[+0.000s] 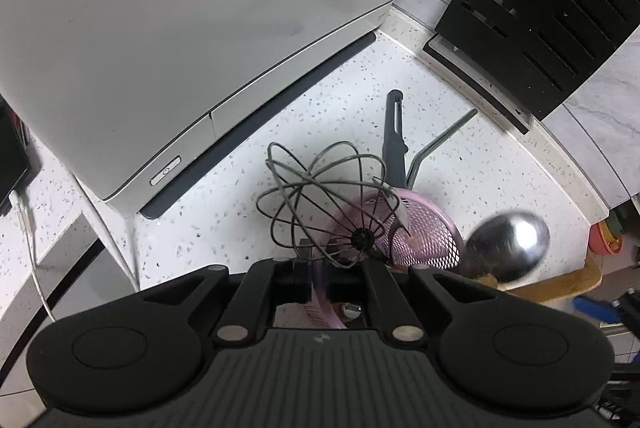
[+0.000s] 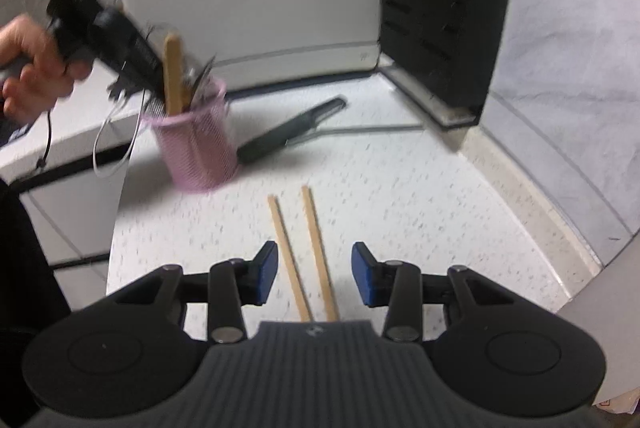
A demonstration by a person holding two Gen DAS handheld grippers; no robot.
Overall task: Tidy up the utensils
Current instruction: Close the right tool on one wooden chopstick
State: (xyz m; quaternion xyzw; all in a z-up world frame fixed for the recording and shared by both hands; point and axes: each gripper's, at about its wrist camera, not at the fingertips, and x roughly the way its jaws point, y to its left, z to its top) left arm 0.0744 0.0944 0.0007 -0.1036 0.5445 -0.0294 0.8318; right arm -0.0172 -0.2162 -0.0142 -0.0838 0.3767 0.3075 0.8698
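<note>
A pink mesh cup [image 1: 424, 228] stands on the speckled counter and looks tilted in the right wrist view [image 2: 196, 144]. My left gripper [image 1: 319, 282] is shut on its near rim. In the cup are a wire whisk [image 1: 324, 200], a steel ladle [image 1: 508, 244] and a wooden spatula [image 2: 173, 72]. Two wooden chopsticks [image 2: 318, 248] lie side by side on the counter. My right gripper [image 2: 316, 276] hangs open over their near ends, its blue pads [image 2: 266, 272] clear of them on either side.
A white appliance [image 1: 160, 28] fills the back left, and a black slotted knife block [image 1: 532, 8] stands in the back corner. A dark long-handled tool [image 2: 288, 132] and a metal handle [image 1: 444, 140] lie behind the cup. A hand [image 2: 28, 68] holds the left gripper.
</note>
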